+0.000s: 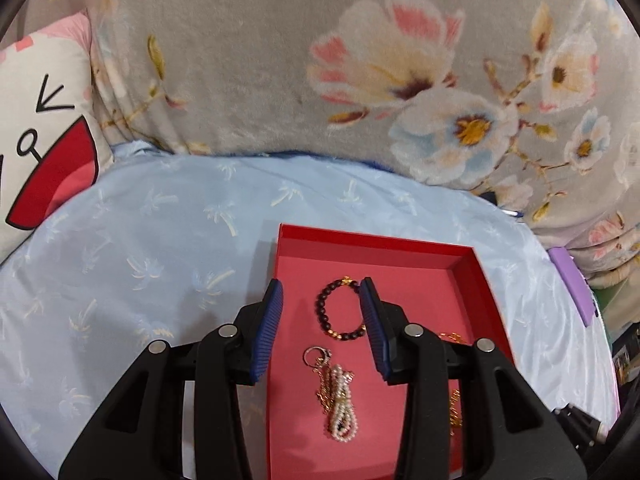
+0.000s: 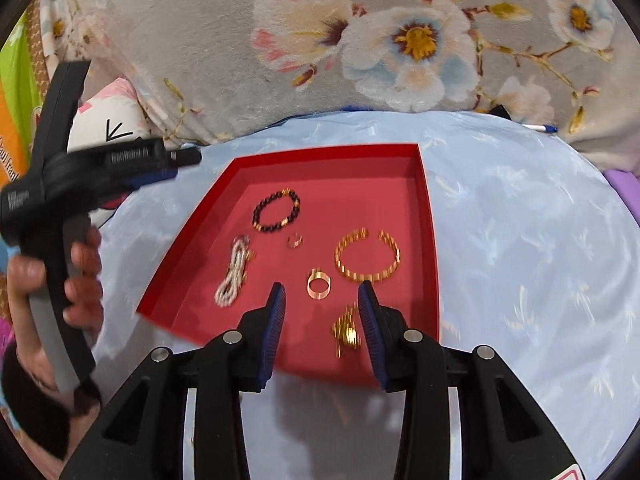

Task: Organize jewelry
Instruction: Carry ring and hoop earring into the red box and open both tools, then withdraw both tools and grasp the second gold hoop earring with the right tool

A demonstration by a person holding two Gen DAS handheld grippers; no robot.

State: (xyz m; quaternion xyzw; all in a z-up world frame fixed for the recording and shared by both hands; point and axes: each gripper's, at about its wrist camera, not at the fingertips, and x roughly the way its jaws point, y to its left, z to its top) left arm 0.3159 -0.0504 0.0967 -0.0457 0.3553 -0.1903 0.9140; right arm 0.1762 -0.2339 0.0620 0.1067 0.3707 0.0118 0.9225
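While both pairs of blue fingers hang over the red tray (image 2: pixel 430 240), neither one holds anything. In the right wrist view, the right gripper (image 2: pixel 322 294) is partly open with empty space between its pads. Closest to it, just inside the right finger (image 2: pixel 370 316), lies a small gold clump of chain (image 2: pixel 346 334), blurry and hard to make out; I cannot tell if the pad touches it. A wide gold ring (image 2: pixel 319 285) sits just past the fingertips, in the middle of the gap. A bit farther and to the right is a gold link bracelet (image 2: pixel 367 258). To the left lies a bundle of white pearls (image 2: pixel 233 276). Farther on is a small gold ring (image 2: pixel 294 240), and past that a dark bead bracelet (image 2: pixel 276 210) near the far wall of the tray.

In the left wrist view, the left gripper (image 1: pixel 320 292) is also partly open and empty. The pearl bundle (image 1: pixel 340 408) lies near the camera, low between the two fingers, with a silver ring (image 1: pixel 316 356) and a gold chain at its top end. The dark bead bracelet (image 1: pixel 340 310) lies farther out, between the fingertips, with its right edge hidden behind the right pad (image 1: pixel 370 316).

The tray rests on a light blue sheet (image 1: pixel 140 260). Behind it is a grey flowered blanket (image 1: pixel 260 60). A hand (image 2: pixel 76 280) grips the left gripper's handle at the left edge of the right wrist view
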